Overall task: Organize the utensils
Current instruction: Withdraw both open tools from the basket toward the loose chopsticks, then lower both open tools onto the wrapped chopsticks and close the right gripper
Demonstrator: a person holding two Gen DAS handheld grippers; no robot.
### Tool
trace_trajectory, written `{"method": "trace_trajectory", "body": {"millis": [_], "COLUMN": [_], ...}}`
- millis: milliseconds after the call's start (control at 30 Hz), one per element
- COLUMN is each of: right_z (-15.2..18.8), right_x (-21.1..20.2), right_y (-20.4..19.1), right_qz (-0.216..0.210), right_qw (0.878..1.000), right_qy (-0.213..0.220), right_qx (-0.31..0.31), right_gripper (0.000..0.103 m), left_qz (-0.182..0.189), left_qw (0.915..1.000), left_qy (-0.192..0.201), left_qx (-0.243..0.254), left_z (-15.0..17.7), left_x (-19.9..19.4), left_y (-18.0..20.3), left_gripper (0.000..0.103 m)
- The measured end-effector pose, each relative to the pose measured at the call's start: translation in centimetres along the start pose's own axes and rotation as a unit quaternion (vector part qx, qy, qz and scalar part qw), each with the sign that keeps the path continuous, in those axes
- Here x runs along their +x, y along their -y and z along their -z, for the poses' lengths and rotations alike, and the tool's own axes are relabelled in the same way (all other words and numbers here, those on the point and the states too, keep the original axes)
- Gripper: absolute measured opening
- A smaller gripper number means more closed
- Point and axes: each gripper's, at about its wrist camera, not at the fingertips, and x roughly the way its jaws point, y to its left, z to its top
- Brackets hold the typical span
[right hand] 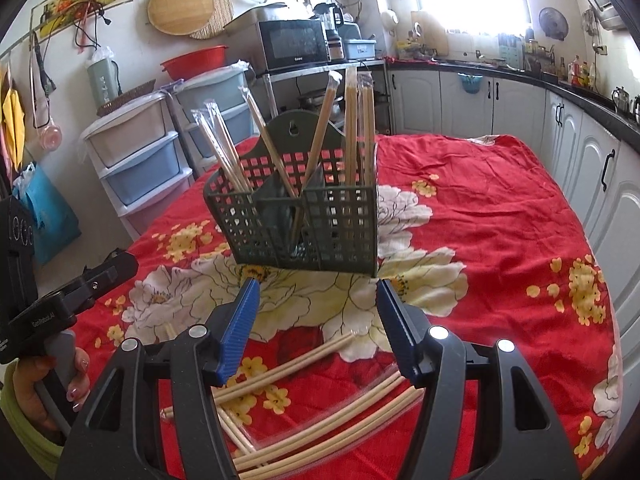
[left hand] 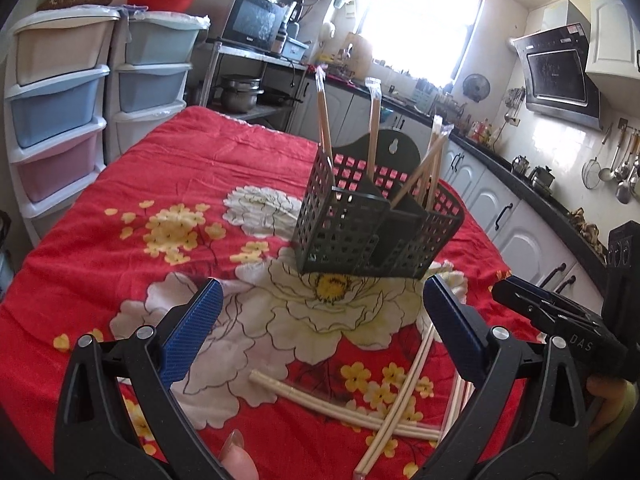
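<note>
Several wrapped chopsticks (right hand: 352,128) stand tilted in a dark green slotted holder (right hand: 300,220) at the middle of the bench (right hand: 500,220), under a red flowered cloth. Loose pale chopsticks (right hand: 312,364) lie crossed at 6 o'clock from it, partly hidden by both claws. The left claw (left hand: 320,312) and right claw (right hand: 316,316) point downward, jaws spread, pinching nothing. A hand (right hand: 60,380) shows at 8 o'clock, cut off by the frame.

Wrapped chopsticks (right hand: 320,376) lie loose before the holder (right hand: 304,216) (partly filled).
</note>
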Motion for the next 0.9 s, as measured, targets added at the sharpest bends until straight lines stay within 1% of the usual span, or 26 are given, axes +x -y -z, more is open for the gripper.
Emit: {"method": "trace_trajectory", "body": {"millis": [300,533,900], "right_z": [1.4,2.5,4.3], "right_x": [0.9,1.8,3.3], "right_y": [0.2,0.9,2.0], "right_qz": [0.002,0.010,0.023], "right_qw": [1.000,0.998,0.992], "right_qy": [-0.030,-0.063,-0.119], "right_qx": [0.004,0.016,0.041], "right_gripper": [0.058,0.058,0.058], "left_qz": [0.001,0.003,0.030], "left_qw": [0.9996,0.9978,0.9930], "left_qy": [-0.028,-0.066,-0.108], "left_qx": [-0.002,-0.010,-0.035], "left_z": [1.6,3.1,4.8], "left_x": [0.5,1.2,1.4], "left_y": [-0.2,-0.6,-1.4], "left_gripper": [0.092,0.092,0.092]}}
